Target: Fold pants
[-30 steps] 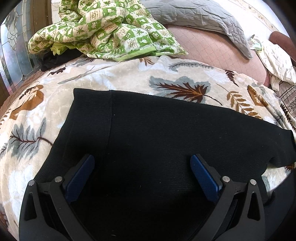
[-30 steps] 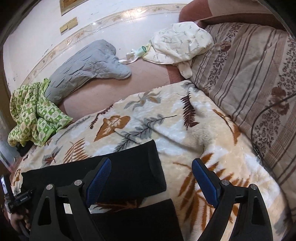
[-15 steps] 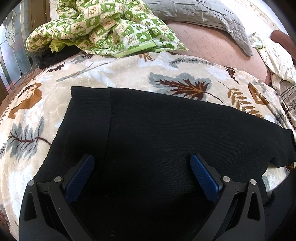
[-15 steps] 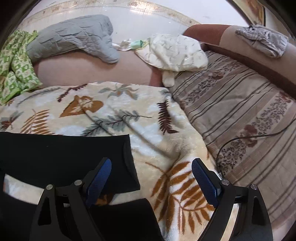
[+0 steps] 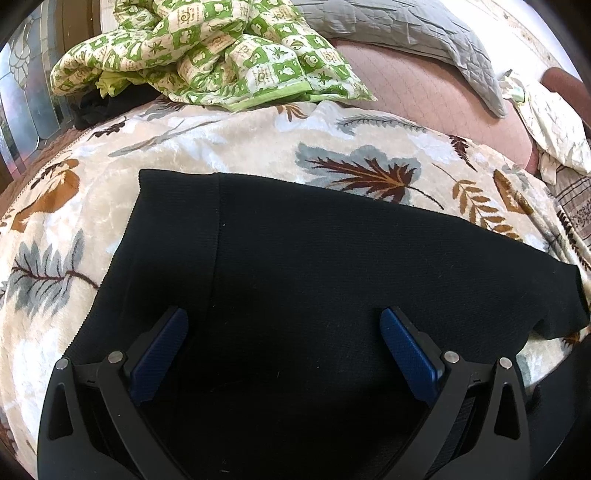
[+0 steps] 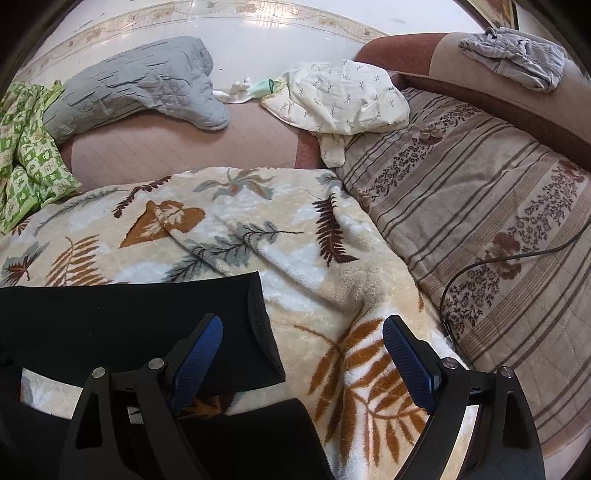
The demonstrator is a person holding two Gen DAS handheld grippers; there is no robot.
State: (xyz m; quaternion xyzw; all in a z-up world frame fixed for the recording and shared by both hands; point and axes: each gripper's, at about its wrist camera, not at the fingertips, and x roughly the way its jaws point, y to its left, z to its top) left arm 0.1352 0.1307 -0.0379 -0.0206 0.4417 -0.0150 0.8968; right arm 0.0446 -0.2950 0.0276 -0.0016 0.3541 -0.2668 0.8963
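Note:
Black pants [image 5: 314, 266] lie flat on a cream leaf-print blanket [image 5: 258, 147]. In the left wrist view the waistband end is at the left and the legs run right. My left gripper [image 5: 284, 328] is open and empty, just above the pants' middle. In the right wrist view two leg ends show: one [image 6: 147, 325] under the left finger, another [image 6: 251, 435] at the bottom. My right gripper [image 6: 303, 343] is open and empty, above the cuffs and the blanket [image 6: 332, 295].
A green checked quilt [image 5: 207, 55] and a grey quilted blanket [image 5: 406, 29] lie at the far side. A cream cloth [image 6: 340, 96] sits beyond the blanket. A striped brown cover [image 6: 480, 206] with a black cable [image 6: 480, 266] is to the right.
The right gripper has swung to the right, bringing the striped cover and sofa back into view. The left gripper has barely shifted. The pants have not moved.

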